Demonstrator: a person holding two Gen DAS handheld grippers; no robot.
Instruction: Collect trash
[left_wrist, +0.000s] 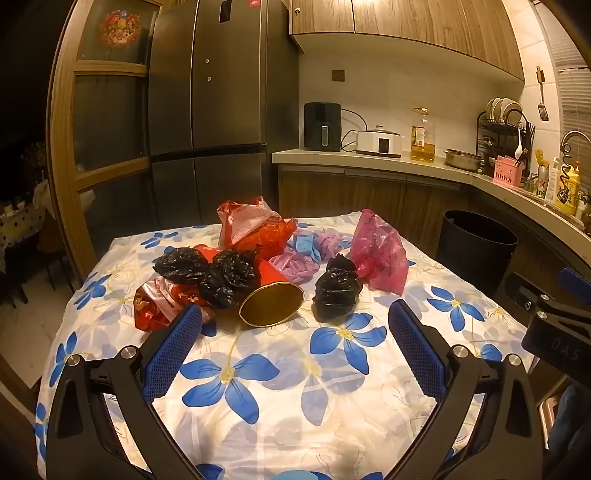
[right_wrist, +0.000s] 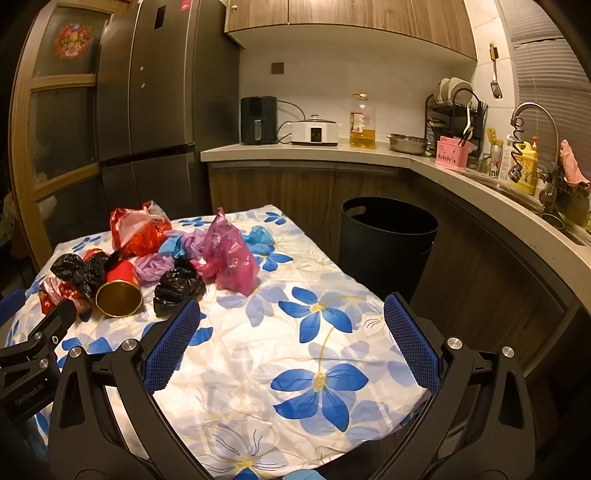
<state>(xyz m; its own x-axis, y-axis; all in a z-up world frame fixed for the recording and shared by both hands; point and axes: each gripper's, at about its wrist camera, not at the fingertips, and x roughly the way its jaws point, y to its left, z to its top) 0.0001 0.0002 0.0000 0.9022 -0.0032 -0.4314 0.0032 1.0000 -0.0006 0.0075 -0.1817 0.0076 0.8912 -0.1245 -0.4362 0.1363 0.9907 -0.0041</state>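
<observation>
Looking along my left tongs (left_wrist: 295, 317), I see both blue pads spread wide with nothing between them, hovering above a table (left_wrist: 258, 387) covered in a white cloth with blue flowers. Trash is heaped at the far middle of the cloth: a red paper cup (left_wrist: 271, 302) lying on its side with its gold mouth toward me, a small knotted black bag (left_wrist: 336, 291) just right of it, two more crumpled black bags (left_wrist: 207, 273) to its left, a pink bag (left_wrist: 376, 251) standing loosely behind, and a red bag (left_wrist: 251, 229) at the back. My tongs are released, I judge, because nothing has been picked yet.

Looking along my right tongs (right_wrist: 291, 314), I see them equally wide and empty, low over bare cloth. The heap sits to the left, with the knotted black bag just beyond my left pad. A black bin (right_wrist: 388, 236) stands open on the floor past the table's far right corner, beside the kitchen counter (right_wrist: 480, 181), likely placed there so trash can be dropped straight in.
</observation>
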